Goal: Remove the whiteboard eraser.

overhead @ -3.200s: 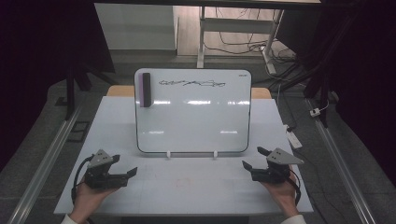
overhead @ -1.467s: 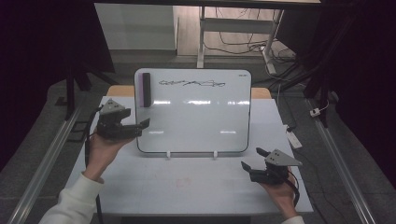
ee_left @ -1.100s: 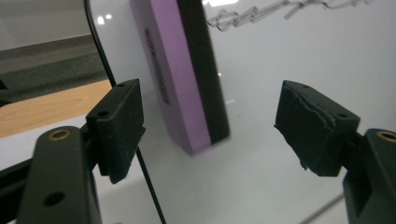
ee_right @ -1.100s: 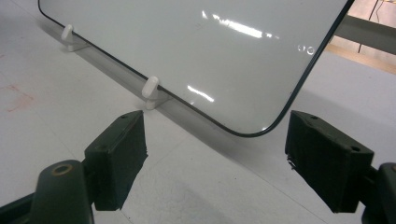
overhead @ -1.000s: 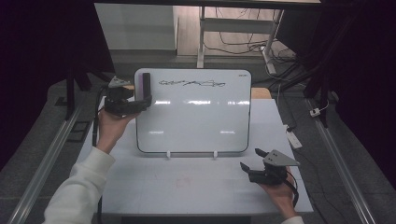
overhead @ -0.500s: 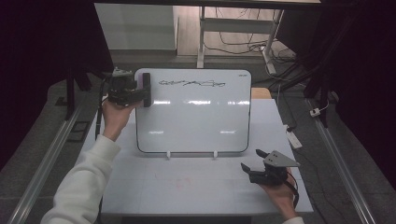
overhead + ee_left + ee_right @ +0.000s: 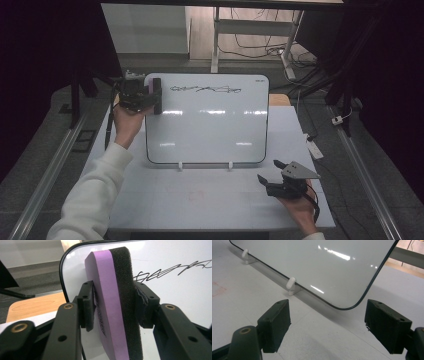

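While the left gripper (image 7: 113,312) reaches the upper left corner of the whiteboard (image 7: 210,125), its jaws have just been closing and now clamp the eraser (image 7: 112,297) between them: one pad presses the purple back, the other the black foam face, as the left gripper view shows. The eraser stands on edge against the whiteboard's surface at that corner, its long side running up and down, foam side towards the writing. In the high view the same gripper (image 7: 142,97) sits at the whiteboard's left rim with the eraser (image 7: 156,95) just inside the black border.

The right gripper (image 7: 327,325) rests low on the table (image 7: 210,200), in front of the whiteboard's lower right corner, jaws spread wide with nothing between them and only bare tabletop beneath.

A black scribble (image 7: 205,89) runs along the top of the whiteboard, just right of the eraser; it reads as no word. Dark print on the eraser's purple side is too blurred to read.
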### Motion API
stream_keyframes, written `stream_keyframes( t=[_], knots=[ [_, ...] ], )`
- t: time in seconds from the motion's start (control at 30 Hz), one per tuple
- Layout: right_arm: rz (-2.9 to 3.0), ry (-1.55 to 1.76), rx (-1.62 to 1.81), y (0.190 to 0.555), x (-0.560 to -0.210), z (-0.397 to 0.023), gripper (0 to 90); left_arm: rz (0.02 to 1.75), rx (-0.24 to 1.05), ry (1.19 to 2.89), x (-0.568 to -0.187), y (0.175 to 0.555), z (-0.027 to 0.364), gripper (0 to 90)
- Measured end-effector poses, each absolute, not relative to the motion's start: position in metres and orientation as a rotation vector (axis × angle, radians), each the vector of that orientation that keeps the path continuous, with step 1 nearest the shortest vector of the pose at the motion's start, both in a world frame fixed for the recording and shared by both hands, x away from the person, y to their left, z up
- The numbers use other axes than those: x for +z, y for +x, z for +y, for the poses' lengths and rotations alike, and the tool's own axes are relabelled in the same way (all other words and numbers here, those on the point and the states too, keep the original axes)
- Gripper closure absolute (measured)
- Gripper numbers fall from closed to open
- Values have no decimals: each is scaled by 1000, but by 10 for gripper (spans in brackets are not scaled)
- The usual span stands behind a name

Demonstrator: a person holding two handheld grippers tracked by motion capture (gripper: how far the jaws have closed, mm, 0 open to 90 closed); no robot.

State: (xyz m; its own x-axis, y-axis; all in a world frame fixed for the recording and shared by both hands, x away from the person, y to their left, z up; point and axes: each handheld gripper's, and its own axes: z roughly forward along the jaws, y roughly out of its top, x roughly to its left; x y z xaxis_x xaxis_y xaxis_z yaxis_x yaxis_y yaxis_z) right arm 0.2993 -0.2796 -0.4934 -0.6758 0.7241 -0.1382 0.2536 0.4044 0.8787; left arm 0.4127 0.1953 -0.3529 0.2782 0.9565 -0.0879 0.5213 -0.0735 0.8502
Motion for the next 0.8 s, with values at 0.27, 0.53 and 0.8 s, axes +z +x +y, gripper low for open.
stream_keyframes(
  t=[0.27, 0.53, 0.8],
  knots=[
    [2151, 824, 1221, 298, -492, -279, 202, 1381, 705, 1710, -351, 409, 191, 611],
    [2140, 819, 1229, 297, -490, -279, 205, 1370, 730, 1709, -345, 401, 198, 636],
    [2134, 819, 1258, 296, -488, -275, 207, 1265, 705, 1729, -347, 373, 195, 636]
  ],
)
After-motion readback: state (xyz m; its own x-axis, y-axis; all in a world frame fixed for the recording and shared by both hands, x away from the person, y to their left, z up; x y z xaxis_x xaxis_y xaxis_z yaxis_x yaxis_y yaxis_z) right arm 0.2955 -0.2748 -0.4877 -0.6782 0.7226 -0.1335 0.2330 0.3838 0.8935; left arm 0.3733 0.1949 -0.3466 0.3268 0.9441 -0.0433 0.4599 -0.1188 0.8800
